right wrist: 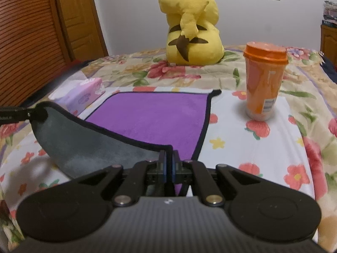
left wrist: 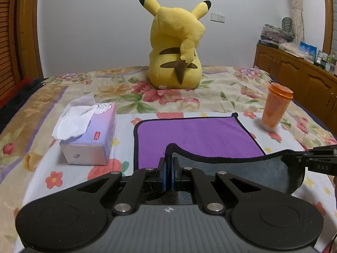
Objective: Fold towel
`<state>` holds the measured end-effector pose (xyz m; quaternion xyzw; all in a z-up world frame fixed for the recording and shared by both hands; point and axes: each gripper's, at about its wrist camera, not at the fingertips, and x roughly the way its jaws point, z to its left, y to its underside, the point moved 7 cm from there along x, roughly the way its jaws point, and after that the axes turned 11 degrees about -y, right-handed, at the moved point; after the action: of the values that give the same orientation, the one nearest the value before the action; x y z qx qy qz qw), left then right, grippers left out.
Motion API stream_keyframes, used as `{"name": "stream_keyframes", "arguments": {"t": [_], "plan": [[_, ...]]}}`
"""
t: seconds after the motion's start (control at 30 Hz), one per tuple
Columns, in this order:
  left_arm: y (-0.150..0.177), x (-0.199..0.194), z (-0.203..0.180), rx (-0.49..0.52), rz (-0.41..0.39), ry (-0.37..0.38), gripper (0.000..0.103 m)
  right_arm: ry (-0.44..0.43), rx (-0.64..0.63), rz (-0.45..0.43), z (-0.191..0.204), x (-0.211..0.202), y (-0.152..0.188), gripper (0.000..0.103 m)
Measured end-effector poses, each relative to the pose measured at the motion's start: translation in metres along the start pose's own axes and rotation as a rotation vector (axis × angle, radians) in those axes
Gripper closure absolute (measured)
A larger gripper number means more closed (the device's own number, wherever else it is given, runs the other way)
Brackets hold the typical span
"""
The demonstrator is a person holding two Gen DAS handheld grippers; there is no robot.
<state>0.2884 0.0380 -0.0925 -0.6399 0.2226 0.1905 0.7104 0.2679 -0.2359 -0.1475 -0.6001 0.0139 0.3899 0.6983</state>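
A purple towel [left wrist: 189, 135] with a black hem and grey underside lies on the flowered bedspread; it also shows in the right wrist view [right wrist: 151, 116]. My left gripper [left wrist: 168, 164] is shut on the towel's near left corner, lifted a little off the bed. My right gripper [right wrist: 168, 158] is shut on the near right corner, also lifted. The near edge hangs between them and shows its grey underside [right wrist: 84, 145]. The right gripper shows at the right edge of the left wrist view [left wrist: 303, 156]. The far half of the towel lies flat.
A tissue box [left wrist: 90, 135] stands left of the towel. An orange lidded cup [right wrist: 263, 80] stands to its right. A yellow plush toy [left wrist: 177, 48] sits behind it. A wooden cabinet [left wrist: 294, 73] stands beyond the bed's right side.
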Motion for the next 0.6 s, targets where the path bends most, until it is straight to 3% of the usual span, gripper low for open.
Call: {"name": "stream_keyframes", "arguments": {"t": [0.6], "plan": [[-0.009,0.027,0.004,0.003,0.01,-0.009,0.096,0.002,-0.019,-0.022,-0.012,0.024,-0.019,0.098]]}}
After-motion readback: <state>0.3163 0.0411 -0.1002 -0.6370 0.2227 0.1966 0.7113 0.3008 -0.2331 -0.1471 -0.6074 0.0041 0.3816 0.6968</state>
